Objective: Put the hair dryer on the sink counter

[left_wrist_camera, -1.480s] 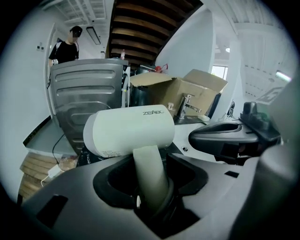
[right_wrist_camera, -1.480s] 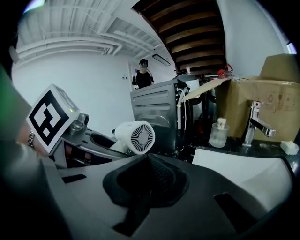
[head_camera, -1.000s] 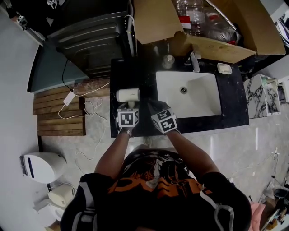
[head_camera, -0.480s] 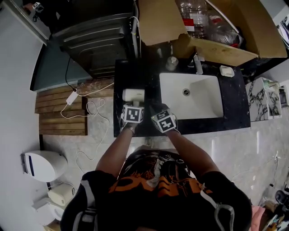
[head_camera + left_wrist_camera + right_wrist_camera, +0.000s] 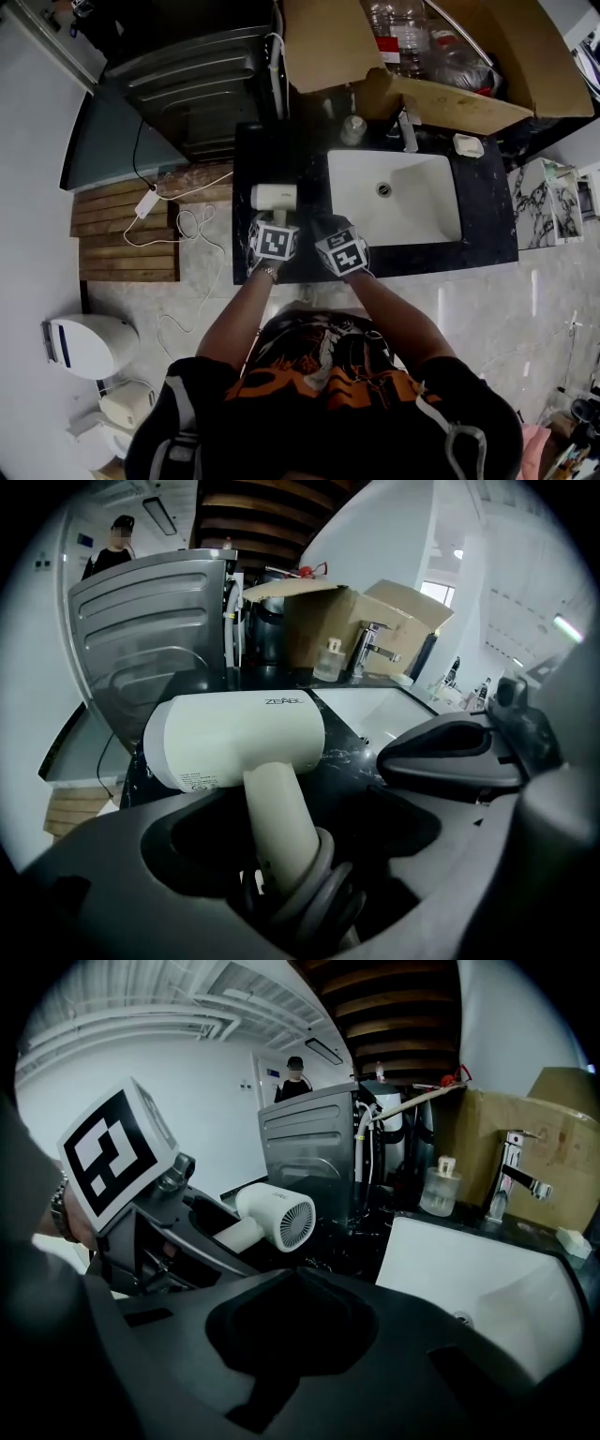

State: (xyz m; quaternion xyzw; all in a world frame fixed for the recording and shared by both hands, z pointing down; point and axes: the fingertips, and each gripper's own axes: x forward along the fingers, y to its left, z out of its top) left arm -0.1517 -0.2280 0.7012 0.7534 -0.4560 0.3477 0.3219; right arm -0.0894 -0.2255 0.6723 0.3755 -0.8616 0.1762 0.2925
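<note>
Left gripper view is showing the hair dryer (image 5: 234, 738) lying on the black counter (image 5: 347, 757), just left of the white sink (image 5: 384, 714), so the placing is looking done. The left gripper (image 5: 295, 850) has just been opening its jaws; they are standing wide, with the handle (image 5: 281, 813) and the coiled cord (image 5: 323, 897) sitting between them, unpressed. The right gripper (image 5: 291, 1326) is hovering beside it, jaws closed on nothing. Trouble is probably lurking in the pull-back: a jaw snagging the cord loops (they are sitting deep in the throat) could be dragging the dryer toward the counter's front edge, or nudging its round barrel into rolling.
</note>
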